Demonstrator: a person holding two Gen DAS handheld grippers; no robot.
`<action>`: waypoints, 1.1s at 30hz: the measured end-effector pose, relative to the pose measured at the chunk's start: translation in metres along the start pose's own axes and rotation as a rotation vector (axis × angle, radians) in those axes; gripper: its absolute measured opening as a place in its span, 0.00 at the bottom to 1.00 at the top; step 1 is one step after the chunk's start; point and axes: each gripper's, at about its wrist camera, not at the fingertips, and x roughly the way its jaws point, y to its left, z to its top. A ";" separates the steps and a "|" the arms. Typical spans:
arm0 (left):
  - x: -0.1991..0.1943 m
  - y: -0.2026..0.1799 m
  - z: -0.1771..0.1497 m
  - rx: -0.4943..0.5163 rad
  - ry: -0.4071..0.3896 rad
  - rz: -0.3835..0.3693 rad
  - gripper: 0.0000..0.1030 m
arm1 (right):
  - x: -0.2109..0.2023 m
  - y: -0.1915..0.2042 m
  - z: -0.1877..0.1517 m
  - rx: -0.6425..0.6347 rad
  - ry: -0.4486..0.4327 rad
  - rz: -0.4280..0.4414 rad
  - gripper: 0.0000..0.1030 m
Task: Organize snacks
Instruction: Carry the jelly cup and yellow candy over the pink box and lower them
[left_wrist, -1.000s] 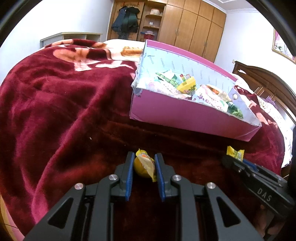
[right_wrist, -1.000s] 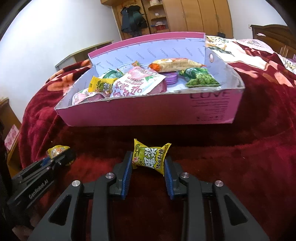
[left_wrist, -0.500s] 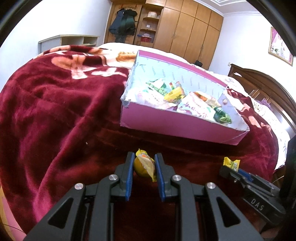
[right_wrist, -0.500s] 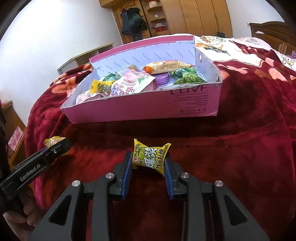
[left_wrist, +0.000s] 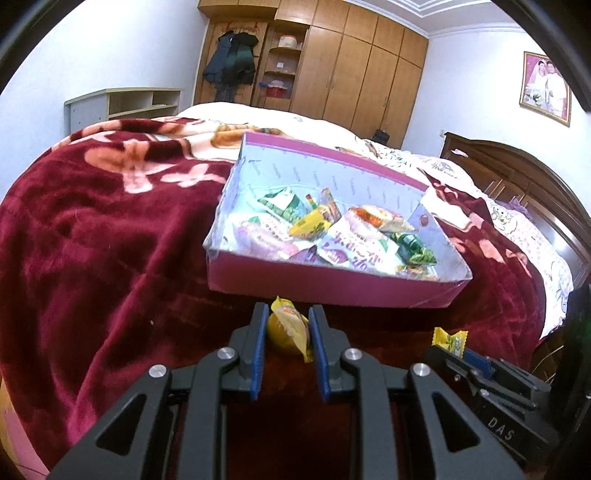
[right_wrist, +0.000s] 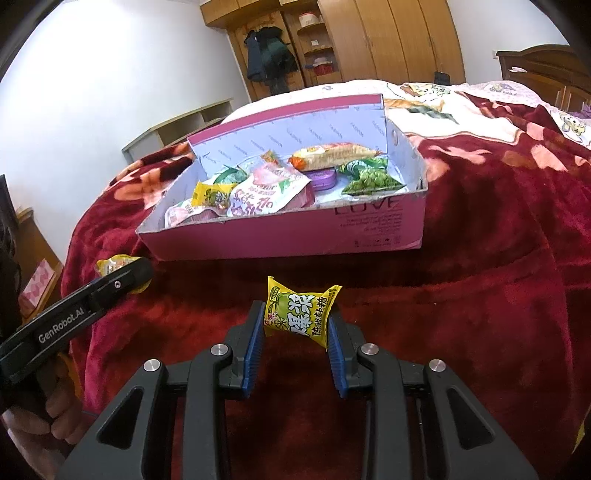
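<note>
Left wrist view shows our left gripper (left_wrist: 287, 334) clamped on a small orange-yellow candy (left_wrist: 286, 329), its blue pads pressed against both sides of the crinkled wrapper, which we hold clear above the red blanket (left_wrist: 92, 240). Just beyond the fingertips sits the pink box (left_wrist: 325, 286), its near wall facing us and its far flap standing upright. Inside the box lie several snack packets: a pink and white packet (left_wrist: 351, 251) near the front, a green one (left_wrist: 413, 247) to the right, and a yellow one (left_wrist: 310, 223) in the middle. To the lower right we see our right gripper (left_wrist: 448, 341) from the side, with a yellow wrapper sticking out past its tip. On the right wrist view, that gripper (right_wrist: 297, 325) is clamped on a yellow and green candy (right_wrist: 299, 314) printed with large characters, the wrapper's twisted ends poking up past both pads. The box (right_wrist: 295, 240) lies ahead and slightly left, resting on the blanket (right_wrist: 480, 277), with a long orange packet (right_wrist: 332, 153) and a purple tin (right_wrist: 321, 179) toward its far side. At the left edge our left gripper (right_wrist: 122, 271) appears side-on, a hand (right_wrist: 40, 417) wrapped round its handle. Far across the room stand a wooden wardrobe (left_wrist: 354, 70) and a dark coat (left_wrist: 229, 62) hanging beside it.
</note>
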 end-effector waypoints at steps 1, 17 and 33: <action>0.000 -0.001 0.002 0.002 -0.004 -0.001 0.23 | -0.001 0.000 0.001 -0.001 -0.004 0.000 0.32; 0.017 -0.023 0.047 0.054 -0.056 -0.019 0.22 | -0.013 -0.003 0.026 -0.034 -0.061 -0.010 0.32; 0.067 -0.033 0.057 0.072 -0.002 -0.012 0.22 | 0.002 -0.010 0.069 -0.068 -0.117 -0.034 0.32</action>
